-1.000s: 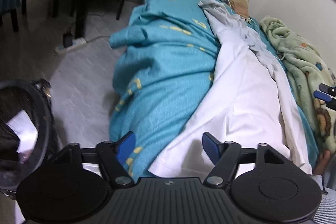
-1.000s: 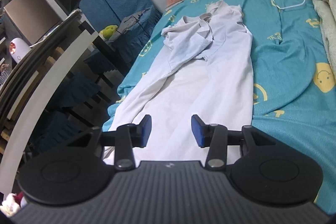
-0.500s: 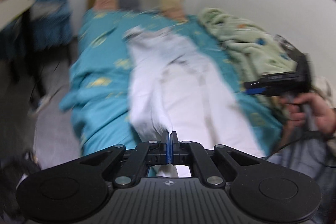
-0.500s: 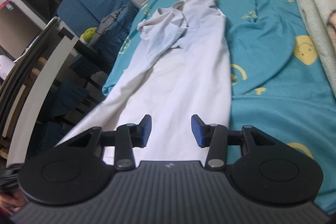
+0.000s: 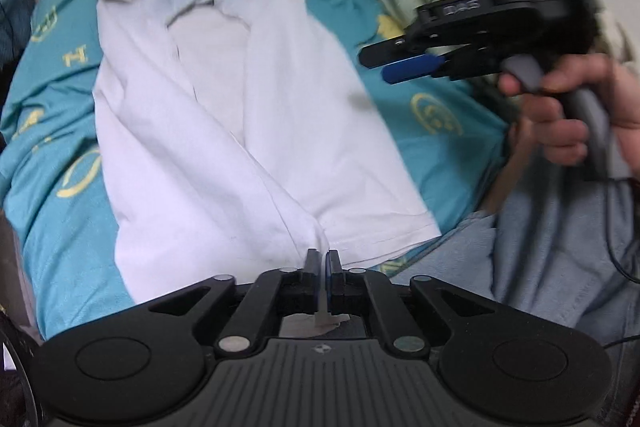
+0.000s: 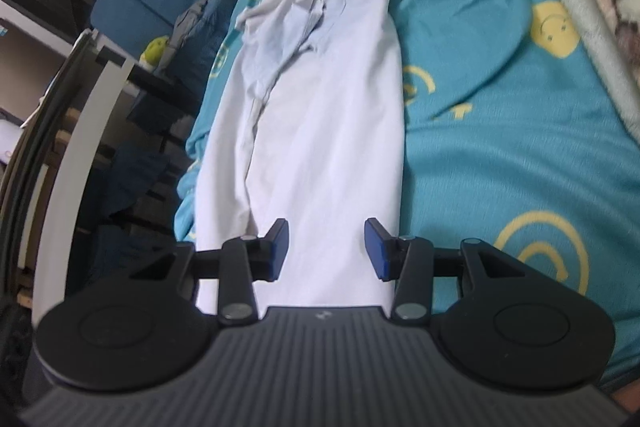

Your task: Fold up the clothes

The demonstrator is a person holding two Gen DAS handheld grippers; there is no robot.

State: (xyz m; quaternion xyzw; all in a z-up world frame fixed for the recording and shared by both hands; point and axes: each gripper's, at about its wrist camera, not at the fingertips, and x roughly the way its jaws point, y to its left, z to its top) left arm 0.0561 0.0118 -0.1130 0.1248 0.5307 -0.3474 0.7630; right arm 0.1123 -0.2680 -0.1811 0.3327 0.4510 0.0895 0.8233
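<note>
Pinching white shirt hem: left gripper

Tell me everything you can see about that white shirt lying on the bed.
The white shirt is thin, soft-looking fabric, laid lengthwise on the teal sheet with its collar end toward the pillow. That far end is rumpled, with bunched greyish folds. One long side is folded over the body, leaving a lengthwise crease. The stitched hem lies nearest. The left gripper is shut on the hem corner, a bit of cloth pinched between its fingers. The right gripper is open above the shirt, not touching it.
</note>
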